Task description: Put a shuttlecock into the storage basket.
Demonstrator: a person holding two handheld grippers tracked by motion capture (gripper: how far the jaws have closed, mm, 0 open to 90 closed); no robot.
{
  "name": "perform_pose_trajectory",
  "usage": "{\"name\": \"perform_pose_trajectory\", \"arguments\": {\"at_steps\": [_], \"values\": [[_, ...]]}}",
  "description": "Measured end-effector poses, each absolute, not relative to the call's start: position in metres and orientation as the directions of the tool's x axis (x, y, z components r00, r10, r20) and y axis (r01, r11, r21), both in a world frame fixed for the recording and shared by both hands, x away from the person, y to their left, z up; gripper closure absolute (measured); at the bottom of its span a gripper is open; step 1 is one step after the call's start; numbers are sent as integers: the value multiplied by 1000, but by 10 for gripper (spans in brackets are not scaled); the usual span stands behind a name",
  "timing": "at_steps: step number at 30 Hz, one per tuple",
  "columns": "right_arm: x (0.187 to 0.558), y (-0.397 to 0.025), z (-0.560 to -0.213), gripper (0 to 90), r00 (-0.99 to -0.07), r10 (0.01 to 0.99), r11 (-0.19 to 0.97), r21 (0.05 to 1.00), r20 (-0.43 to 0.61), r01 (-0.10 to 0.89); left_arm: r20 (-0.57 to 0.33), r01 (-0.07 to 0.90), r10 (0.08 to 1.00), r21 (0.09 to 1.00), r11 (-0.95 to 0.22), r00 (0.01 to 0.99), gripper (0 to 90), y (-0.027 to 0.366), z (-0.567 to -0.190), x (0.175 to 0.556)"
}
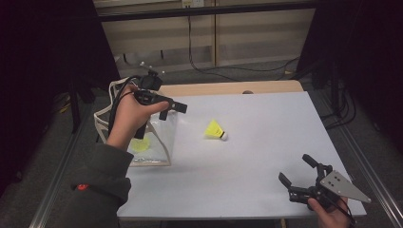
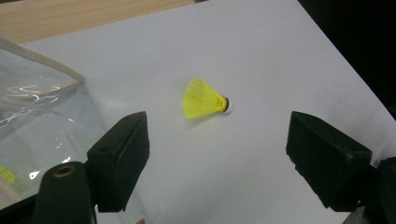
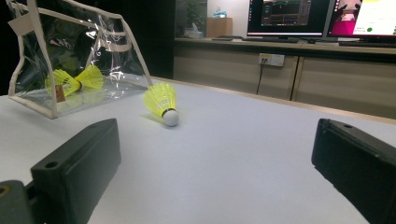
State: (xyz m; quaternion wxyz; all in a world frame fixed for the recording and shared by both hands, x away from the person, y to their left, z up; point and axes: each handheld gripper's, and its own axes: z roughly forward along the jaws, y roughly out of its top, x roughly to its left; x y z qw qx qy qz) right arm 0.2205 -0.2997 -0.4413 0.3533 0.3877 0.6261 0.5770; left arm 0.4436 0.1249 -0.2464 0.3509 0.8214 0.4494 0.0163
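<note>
The left gripper (image 1: 167, 107), jaws wide, hangs over the clear bag (image 1: 161, 137). The shuttlecock (image 1: 215, 129) lies mid-table, right of it. Grip its skirt gently. Near right, the right gripper (image 1: 297, 173) gapes empty.

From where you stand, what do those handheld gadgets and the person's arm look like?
Both tongs are black, each with two blocky jaws. The left tongs trail black cables. The right tongs carry a grey three-cornered plate with small holes. The left arm wears a dark olive sleeve with a small red mark.
</note>
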Motion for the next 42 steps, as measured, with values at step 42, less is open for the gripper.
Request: {"name": "perform_pose_trajectory", "arguments": {"at_steps": [42], "values": [[220,-301,-441,12,-449,893,34,996,4,77,-302,720,717,575,-390,629,183,96,-277,442]]}}
